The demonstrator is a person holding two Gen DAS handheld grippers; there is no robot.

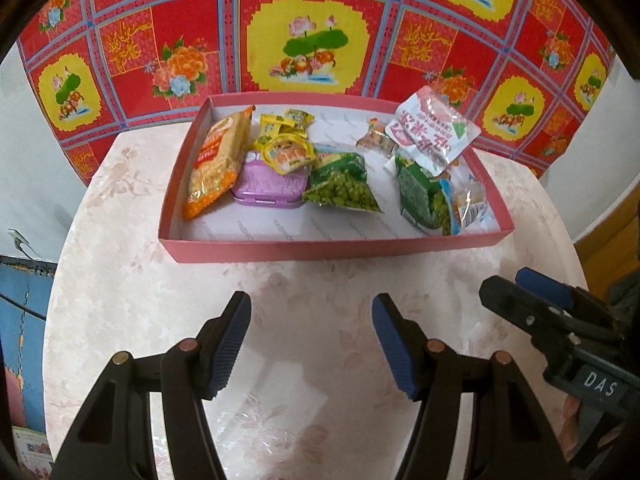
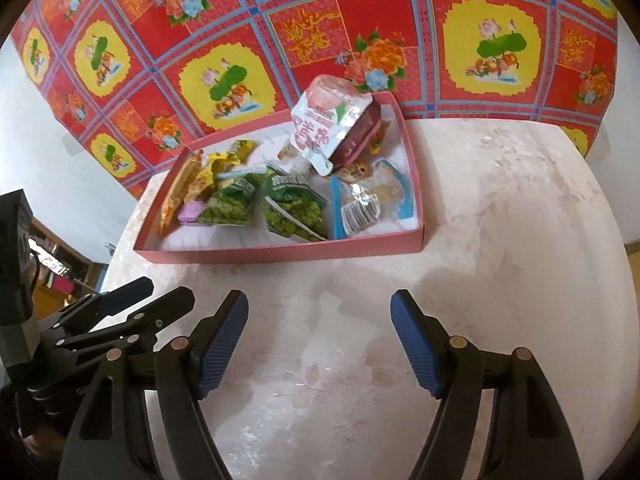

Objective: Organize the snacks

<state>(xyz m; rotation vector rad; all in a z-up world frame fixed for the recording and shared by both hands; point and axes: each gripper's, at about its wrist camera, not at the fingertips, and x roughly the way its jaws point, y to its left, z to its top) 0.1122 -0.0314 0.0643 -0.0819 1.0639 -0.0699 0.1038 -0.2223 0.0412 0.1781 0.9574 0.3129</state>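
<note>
Both of our grippers, the left gripper (image 1: 311,338) and the right gripper (image 2: 319,338), hang tilted down over the pale round table (image 1: 280,360) with jaws spread wide and nothing between them, short of the single pink tray (image 1: 320,249) where the snacks lie. We count two green pea packets (image 1: 343,188), one long orange bag (image 1: 218,156), one purple tin (image 1: 270,184) and one white-and-pink pouch (image 1: 434,128). Only our right view shows the barcoded clear packet (image 2: 360,208) plainly, in the tray's near right corner.
</note>
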